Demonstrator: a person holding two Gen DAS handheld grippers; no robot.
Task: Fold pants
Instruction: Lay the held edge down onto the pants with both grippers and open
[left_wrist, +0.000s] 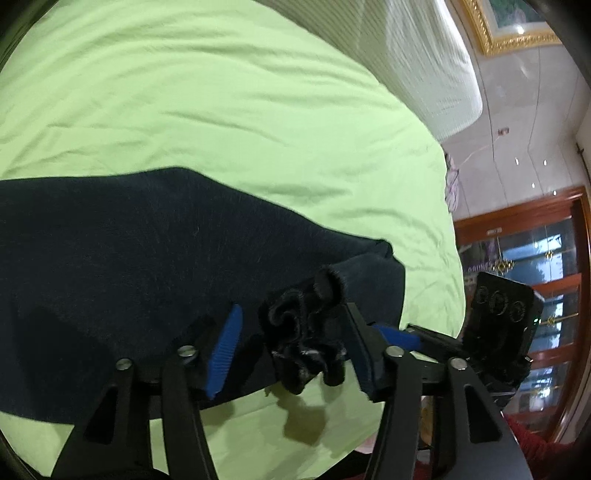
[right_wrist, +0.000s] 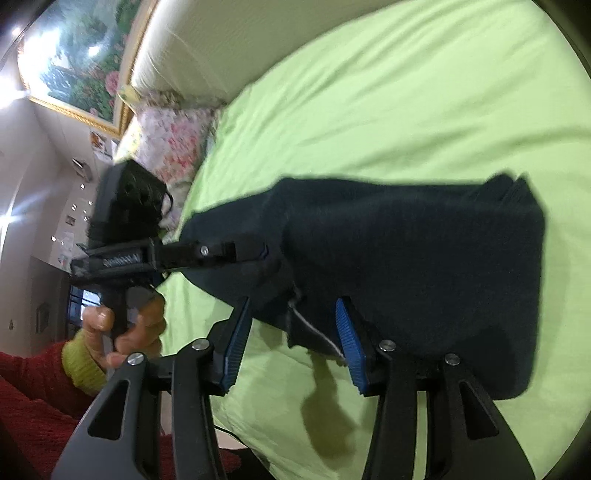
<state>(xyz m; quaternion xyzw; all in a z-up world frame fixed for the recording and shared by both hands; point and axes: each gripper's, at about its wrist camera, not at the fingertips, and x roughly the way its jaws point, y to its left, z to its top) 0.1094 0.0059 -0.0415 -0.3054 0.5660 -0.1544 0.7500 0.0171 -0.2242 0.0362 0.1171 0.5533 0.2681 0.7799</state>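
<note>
I see the pants (left_wrist: 122, 251), dark navy and already folded into a compact stack, lying on the light green bedsheet (left_wrist: 221, 110) near the bed's near edge. In the left wrist view, my left gripper (left_wrist: 291, 343) has its fingers apart, blue ribbed pads (left_wrist: 223, 350) facing inward; a bunched, ruffled part of the dark fabric (left_wrist: 306, 339) sits in the gap between them, above the sheet, and I cannot tell whether either pad touches it. In the right wrist view, my right gripper (right_wrist: 291, 347) also has its fingers spread wide, with a loose corner of the pants and a pale seam line (right_wrist: 314, 325) hanging between them; the right finger lies against the fabric, the left finger stands clear over the sheet. The same view shows the left gripper from the side, its tip reaching into the pants at the stack's left end, held by a hand (right_wrist: 125, 328) in a red sleeve with a yellow-green cuff. White lettering runs along that gripper's body (right_wrist: 118, 262), but it is too blurred to read. A floral pillow (right_wrist: 173, 140) lies at the head of the bed, below a gold-framed painting (right_wrist: 81, 62).
</note>
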